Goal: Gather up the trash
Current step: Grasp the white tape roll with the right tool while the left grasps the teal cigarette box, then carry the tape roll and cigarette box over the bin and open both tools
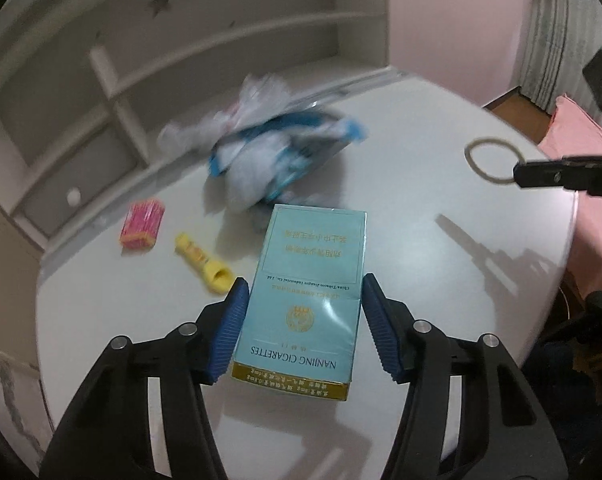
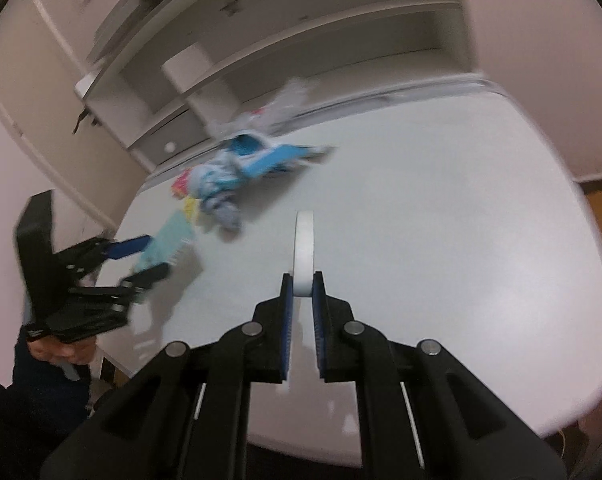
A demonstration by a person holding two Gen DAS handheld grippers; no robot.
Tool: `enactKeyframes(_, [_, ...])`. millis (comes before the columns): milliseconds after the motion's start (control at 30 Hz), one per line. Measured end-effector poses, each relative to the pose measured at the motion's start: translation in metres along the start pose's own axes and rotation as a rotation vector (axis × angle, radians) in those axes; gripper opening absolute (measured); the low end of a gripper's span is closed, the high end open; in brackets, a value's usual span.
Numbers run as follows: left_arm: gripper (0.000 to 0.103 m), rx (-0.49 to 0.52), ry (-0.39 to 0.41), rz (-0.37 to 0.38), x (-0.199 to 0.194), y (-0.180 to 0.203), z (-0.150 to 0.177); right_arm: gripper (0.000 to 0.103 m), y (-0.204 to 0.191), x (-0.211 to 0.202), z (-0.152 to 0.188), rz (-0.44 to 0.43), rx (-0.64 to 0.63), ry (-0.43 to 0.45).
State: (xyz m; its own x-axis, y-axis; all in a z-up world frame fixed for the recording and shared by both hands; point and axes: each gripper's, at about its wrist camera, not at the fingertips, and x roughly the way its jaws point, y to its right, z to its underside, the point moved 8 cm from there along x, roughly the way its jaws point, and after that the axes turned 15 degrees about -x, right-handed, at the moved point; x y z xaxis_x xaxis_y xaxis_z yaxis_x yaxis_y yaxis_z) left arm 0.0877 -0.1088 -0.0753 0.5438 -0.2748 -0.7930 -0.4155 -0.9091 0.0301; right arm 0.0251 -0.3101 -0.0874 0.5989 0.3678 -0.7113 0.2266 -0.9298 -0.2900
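Teal cigarette pack (image 1: 305, 300) sits clamped in the left tool (image 1: 303, 328) above the white tabletop (image 1: 441, 260); the right tool (image 2: 301, 308) pinches a tape ring (image 2: 303, 252). Both likely need carrying to a bin.

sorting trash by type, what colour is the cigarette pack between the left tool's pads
Light teal with a gold band along one end, the cigarette pack shows best in the left wrist view.

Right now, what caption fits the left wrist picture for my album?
Left gripper around a teal cigarette pack on the white table, crumpled wrappers behind.
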Motion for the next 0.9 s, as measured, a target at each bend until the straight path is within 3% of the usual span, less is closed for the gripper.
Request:
enactKeyframes(200, [0.057,0.074,0.046,0.087,-0.007,0.094,-0.024,0.01,0.079,-0.067,0.059,0.159,0.118,0.054])
enactKeyframes(400, [0.057,0.274,0.031,0.294,0.0,0.249,-0.023,0.01,0.163,-0.14,0.143,0.326,0.314,0.098])
enactKeyframes(500, [0.057,0.399,-0.02,0.446,0.007,0.341,-0.008,0.01,0.203,-0.175,0.197,0.406,0.432,0.101])
enactKeyframes(633, [0.056,0.545,-0.058,0.549,0.021,0.434,0.02,0.01,0.244,-0.206,0.274,0.513,0.571,0.069])
enactKeyframes(733, [0.056,0.642,-0.147,0.624,0.041,0.493,0.051,0.01,0.268,-0.214,0.329,0.557,0.666,0.029])
enactKeyframes(900, [0.056,0.791,-0.272,0.639,0.092,0.554,0.111,0.01,0.295,-0.195,0.422,0.549,0.825,-0.079])
